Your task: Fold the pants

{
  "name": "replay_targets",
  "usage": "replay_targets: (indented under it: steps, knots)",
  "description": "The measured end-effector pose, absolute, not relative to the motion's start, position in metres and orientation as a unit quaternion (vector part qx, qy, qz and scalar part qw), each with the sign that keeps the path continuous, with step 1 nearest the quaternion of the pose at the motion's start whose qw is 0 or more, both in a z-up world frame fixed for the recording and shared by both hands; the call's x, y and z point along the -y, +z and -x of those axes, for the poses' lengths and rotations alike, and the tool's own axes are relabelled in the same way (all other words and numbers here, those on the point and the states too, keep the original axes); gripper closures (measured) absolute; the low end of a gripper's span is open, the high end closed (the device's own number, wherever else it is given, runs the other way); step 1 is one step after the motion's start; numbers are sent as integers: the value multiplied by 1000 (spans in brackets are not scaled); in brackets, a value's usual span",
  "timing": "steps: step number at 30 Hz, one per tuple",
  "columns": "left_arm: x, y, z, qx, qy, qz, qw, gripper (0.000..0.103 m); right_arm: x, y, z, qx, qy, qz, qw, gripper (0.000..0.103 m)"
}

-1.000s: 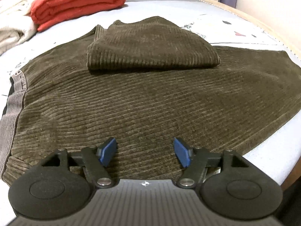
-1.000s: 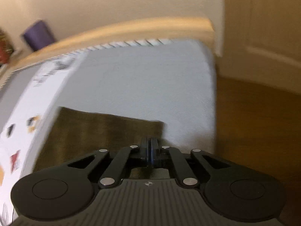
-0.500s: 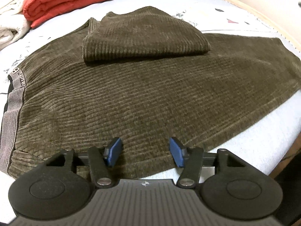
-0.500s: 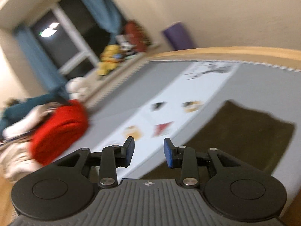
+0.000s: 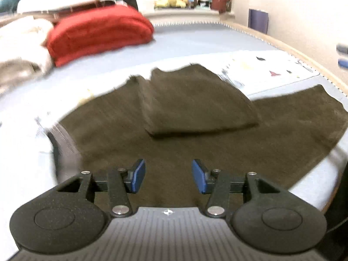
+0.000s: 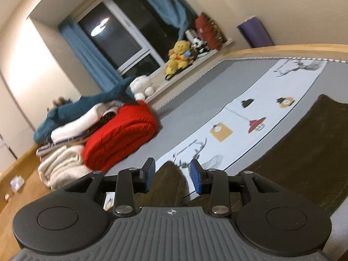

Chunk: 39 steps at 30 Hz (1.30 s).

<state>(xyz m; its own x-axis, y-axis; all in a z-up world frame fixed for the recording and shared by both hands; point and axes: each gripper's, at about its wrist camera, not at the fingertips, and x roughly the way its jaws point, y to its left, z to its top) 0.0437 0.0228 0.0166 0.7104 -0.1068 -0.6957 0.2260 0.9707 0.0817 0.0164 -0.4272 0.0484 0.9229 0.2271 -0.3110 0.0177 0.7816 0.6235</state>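
Note:
Brown corduroy pants (image 5: 195,152) lie spread on the grey bed, with one part folded into a thick pad (image 5: 195,102) on top of them. My left gripper (image 5: 166,171) hovers above the near part of the pants; its jaws are closing and nothing is between the blue pads (image 5: 139,174). In the right wrist view the pants (image 6: 304,148) stretch off to the right. My right gripper (image 6: 173,174) is open and points across the bed toward the window. A hump of brown cloth (image 6: 171,182) shows below its gap, and the pads do not press on it.
A folded red blanket (image 5: 97,32) and cream blankets (image 5: 21,50) are piled at the far left of the bed. A white printed sheet strip (image 6: 250,119) runs beside the pants. The wooden bed frame (image 5: 304,54) curves along the right. Plush toys (image 6: 178,58) sit on the windowsill.
My left gripper rose and drew back from the pants, its jaws narrowing. My right gripper opened, came off the pants' corner and swung from the bed's end toward the window.

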Motion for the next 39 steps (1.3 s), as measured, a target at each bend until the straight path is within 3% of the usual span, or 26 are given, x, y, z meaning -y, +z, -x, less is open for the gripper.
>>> replay_targets:
  steps: [7,10,11,12,18,27,32,35,39]
  knots:
    - [-112,2,-51,-379,-69,-85,919,43,408,19,-44,-225,56,-307,923,65]
    - [-147,-19,-50,-409,-23,-34,912,34,403,9,-53,-243,56,-287,925,65]
    - [-155,-20,-51,-403,-3,-18,915,23,404,8,-56,-247,57,-286,924,65]
    - [-163,-22,-52,-402,13,-3,916,21,404,7,-58,-249,56,-287,923,65]
    - [-178,-42,-79,-455,52,68,886,19,408,3,-61,-255,51,-299,918,65]
    - [-154,-62,-93,-505,29,6,862,20,417,5,-53,-254,41,-311,915,65]
    - [-153,-70,-96,-529,36,-9,848,30,416,4,-52,-258,36,-316,912,64]
    - [-152,-69,-95,-531,47,-26,846,52,412,5,-53,-261,37,-304,916,64]
    - [-153,-65,-92,-536,39,-40,842,62,407,6,-52,-266,37,-293,917,64]
